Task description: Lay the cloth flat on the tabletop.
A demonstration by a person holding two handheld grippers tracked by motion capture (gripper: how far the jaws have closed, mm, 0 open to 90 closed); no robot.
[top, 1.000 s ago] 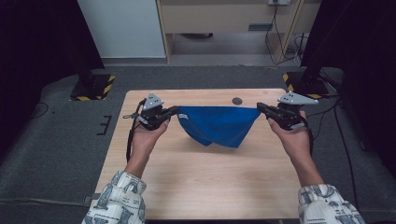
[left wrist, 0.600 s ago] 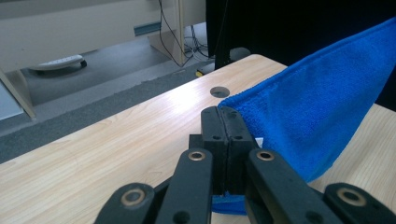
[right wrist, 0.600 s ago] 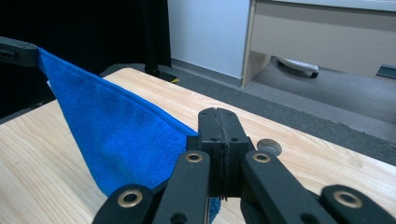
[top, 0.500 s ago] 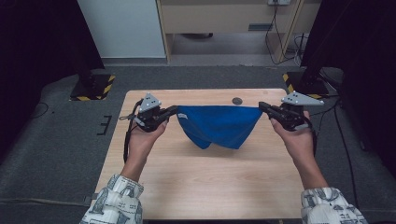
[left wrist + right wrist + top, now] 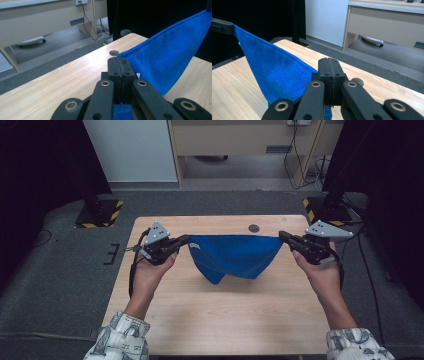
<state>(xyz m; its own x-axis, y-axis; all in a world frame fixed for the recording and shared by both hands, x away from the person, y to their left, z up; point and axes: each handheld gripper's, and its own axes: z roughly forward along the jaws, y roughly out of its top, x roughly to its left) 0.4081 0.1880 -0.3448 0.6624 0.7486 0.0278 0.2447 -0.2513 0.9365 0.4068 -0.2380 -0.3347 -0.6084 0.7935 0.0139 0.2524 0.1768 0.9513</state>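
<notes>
I have the blue microfibre cloth point(image 5: 232, 257) stretched in the air above the pale wooden table point(image 5: 215, 315). My left tool point(image 5: 186, 240) is clamped tight on one top corner, my right tool point(image 5: 283, 236) on the other, and the cloth's middle sags down between them.

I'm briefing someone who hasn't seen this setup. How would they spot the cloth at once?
Look at the wooden table. Above its far half, the blue cloth hangs stretched between the left gripper and right gripper, sagging to a point. It is the one bright blue, soft thing there.
</notes>
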